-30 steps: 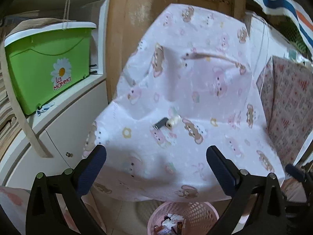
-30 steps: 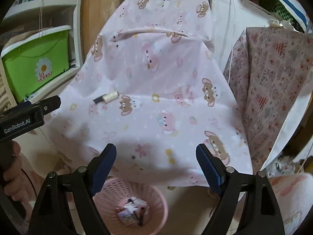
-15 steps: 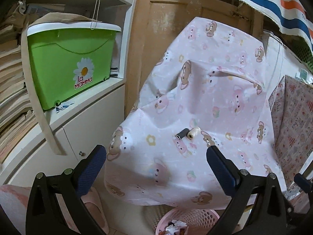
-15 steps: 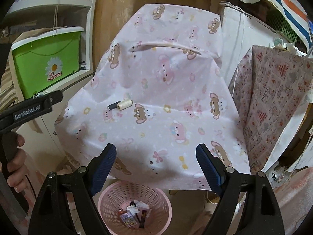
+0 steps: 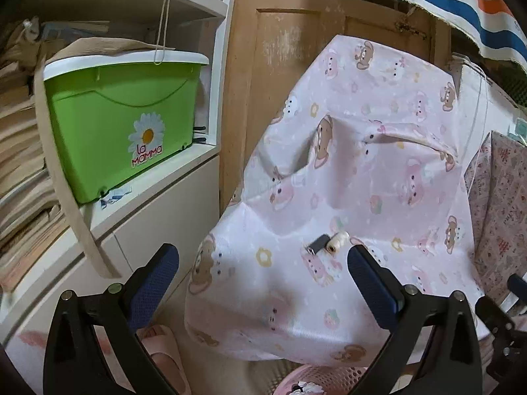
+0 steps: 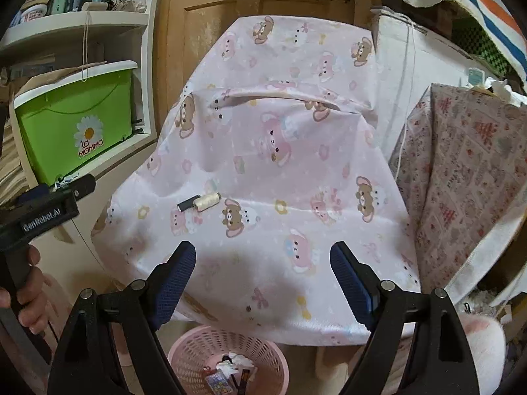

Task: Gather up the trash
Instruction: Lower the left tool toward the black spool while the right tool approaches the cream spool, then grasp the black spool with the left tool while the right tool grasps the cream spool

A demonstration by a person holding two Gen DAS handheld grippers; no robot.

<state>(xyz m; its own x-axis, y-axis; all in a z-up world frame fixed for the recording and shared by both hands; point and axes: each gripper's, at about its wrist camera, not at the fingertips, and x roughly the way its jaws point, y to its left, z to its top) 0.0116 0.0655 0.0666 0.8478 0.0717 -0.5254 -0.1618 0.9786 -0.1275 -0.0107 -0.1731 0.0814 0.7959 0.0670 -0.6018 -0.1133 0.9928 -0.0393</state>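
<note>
Both views farther back than before, wide-open empty left tongs (image 5: 263, 270) and right tongs (image 6: 262, 263) short of dark spool (image 6: 188, 202) touching cream spool (image 6: 207, 201).

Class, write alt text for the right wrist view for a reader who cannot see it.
Two small thread spools, one black and one cream, lie touching on a pink bear-print cloth draped over a seat. The open right gripper hovers nearer the camera, above a pink plastic basket holding wrappers.
</note>
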